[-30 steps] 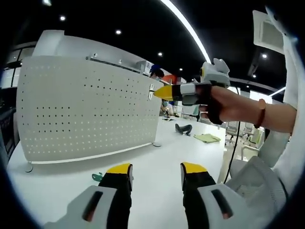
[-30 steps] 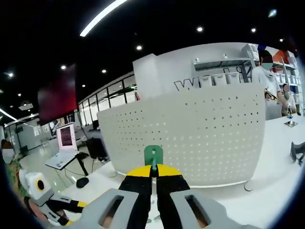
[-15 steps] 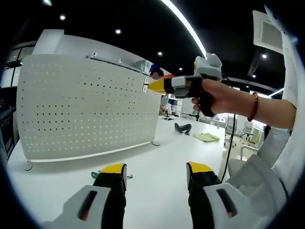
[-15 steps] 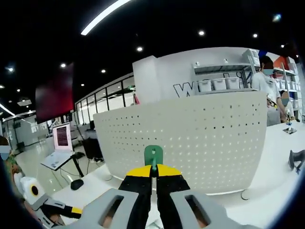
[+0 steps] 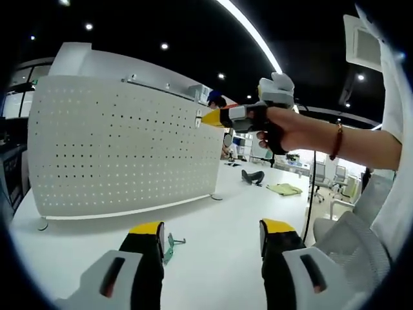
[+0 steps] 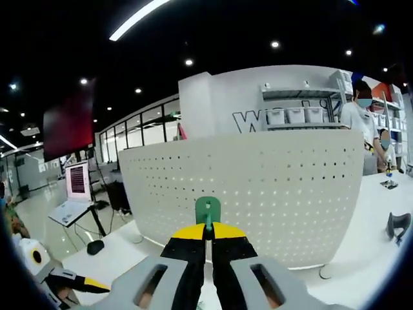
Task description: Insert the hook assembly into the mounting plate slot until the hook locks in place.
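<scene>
Since earlier, our right gripper (image 5: 210, 118) has neared the pegboard (image 5: 122, 148), upper centre; fingers clamped on the hook (image 6: 208, 212), uninserted. Left gripper (image 5: 210, 236) fingers apart, low above the bench (image 5: 213, 213).

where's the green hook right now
In the right gripper view, the green hook is pinched between the right gripper's yellow tips, held up in front of the white pegboard.

Dark ceiling (image 6: 271, 19) with strip light (image 5: 248, 29), white table (image 5: 213, 252), shelving (image 6: 300, 106), glazed wall (image 6: 139, 132)
</scene>
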Tool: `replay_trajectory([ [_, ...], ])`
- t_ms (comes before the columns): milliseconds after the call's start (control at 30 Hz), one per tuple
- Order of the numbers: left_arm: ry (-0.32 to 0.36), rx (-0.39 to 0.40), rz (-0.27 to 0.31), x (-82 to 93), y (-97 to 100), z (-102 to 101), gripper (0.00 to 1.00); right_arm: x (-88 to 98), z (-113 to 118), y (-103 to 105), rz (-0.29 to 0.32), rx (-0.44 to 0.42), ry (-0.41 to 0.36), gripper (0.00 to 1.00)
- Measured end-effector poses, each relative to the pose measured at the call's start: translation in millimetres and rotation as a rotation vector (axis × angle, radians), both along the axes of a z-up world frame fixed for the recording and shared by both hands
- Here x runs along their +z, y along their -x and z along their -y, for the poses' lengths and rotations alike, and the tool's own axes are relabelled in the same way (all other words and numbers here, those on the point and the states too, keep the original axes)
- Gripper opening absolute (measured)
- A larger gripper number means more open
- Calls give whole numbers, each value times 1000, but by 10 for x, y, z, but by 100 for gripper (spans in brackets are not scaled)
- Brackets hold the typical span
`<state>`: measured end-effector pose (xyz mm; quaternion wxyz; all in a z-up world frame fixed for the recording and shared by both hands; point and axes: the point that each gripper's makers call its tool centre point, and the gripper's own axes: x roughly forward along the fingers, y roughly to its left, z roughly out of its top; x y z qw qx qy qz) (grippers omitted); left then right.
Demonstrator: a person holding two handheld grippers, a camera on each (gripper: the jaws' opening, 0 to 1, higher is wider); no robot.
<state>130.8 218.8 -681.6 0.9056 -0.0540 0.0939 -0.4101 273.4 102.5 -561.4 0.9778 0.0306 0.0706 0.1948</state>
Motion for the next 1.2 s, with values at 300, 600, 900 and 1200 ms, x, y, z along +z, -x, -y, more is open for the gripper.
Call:
replay_trajectory([
  [300, -11, 6, 11, 11, -17, -9, 63, 48, 64, -132, 4, -23, 5, 1],
  [600, -15, 10, 9, 16, -15, -37, 64, 99, 109, -239, 17, -45, 24, 1],
  [900, 9, 28, 8, 28, -36, -71, 68, 179, 185, -363, 38, -84, 41, 1],
  [1200, 8, 25, 0, 16, -6, -65, 71, 259, 220, -483, 49, -112, 55, 1],
])
